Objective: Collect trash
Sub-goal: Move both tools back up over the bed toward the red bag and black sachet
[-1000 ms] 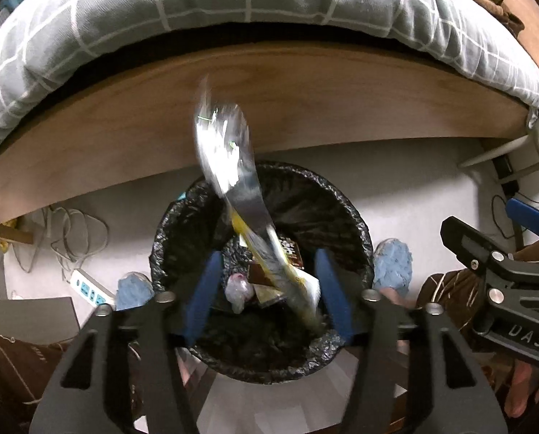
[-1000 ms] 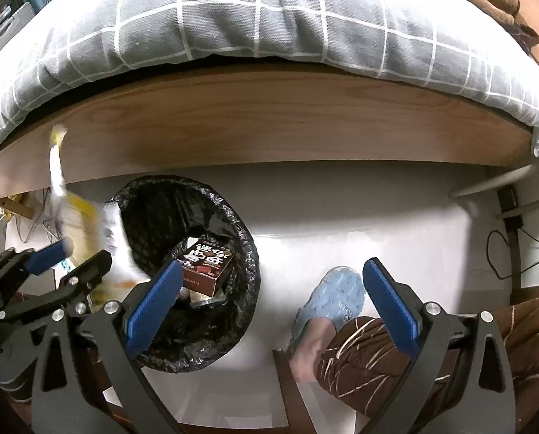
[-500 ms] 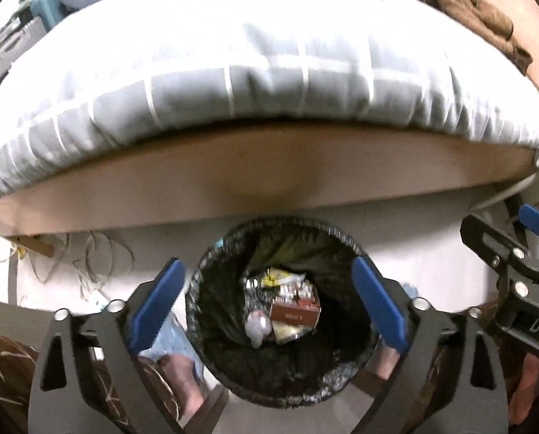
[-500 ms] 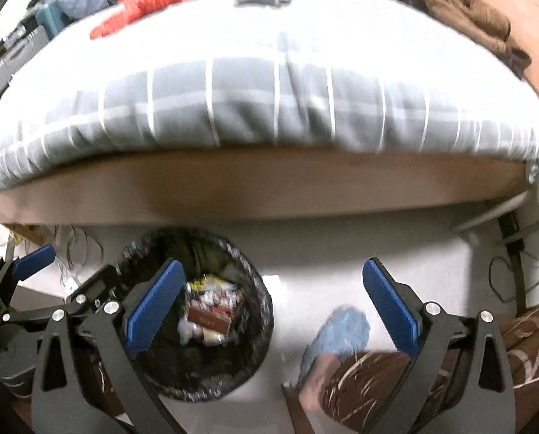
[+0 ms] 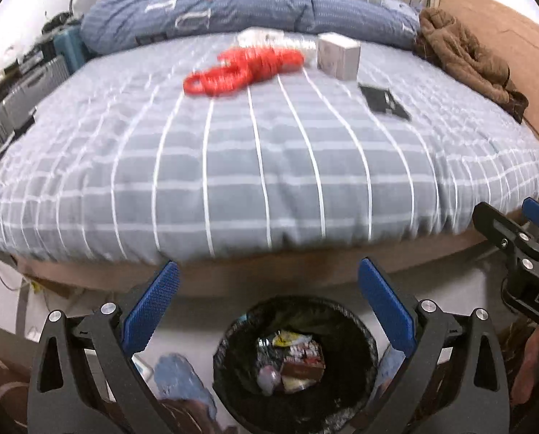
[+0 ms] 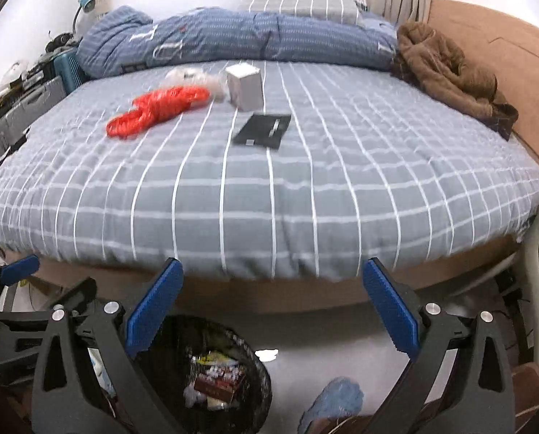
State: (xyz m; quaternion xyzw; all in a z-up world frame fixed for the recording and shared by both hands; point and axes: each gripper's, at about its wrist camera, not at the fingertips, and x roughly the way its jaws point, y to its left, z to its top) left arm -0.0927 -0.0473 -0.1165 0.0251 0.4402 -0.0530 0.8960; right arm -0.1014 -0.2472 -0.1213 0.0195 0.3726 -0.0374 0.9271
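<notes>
We have just spread the left claw (image 5: 267, 309) wide; nothing sits between its jaws, and the wrapper it carried a second ago now lies in the bin (image 5: 342, 311) on the floor. The right claw (image 6: 271, 307) is also spread and empty. On the bed (image 6: 269, 199) remain a red bundle (image 6: 157, 110), a box (image 6: 246, 86) and a black card (image 6: 264, 130), presumably next.

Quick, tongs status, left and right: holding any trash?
Left tongs: open, jaws have just been opening, nothing between them, above the trash bin.
Right tongs: open, empty.
</notes>
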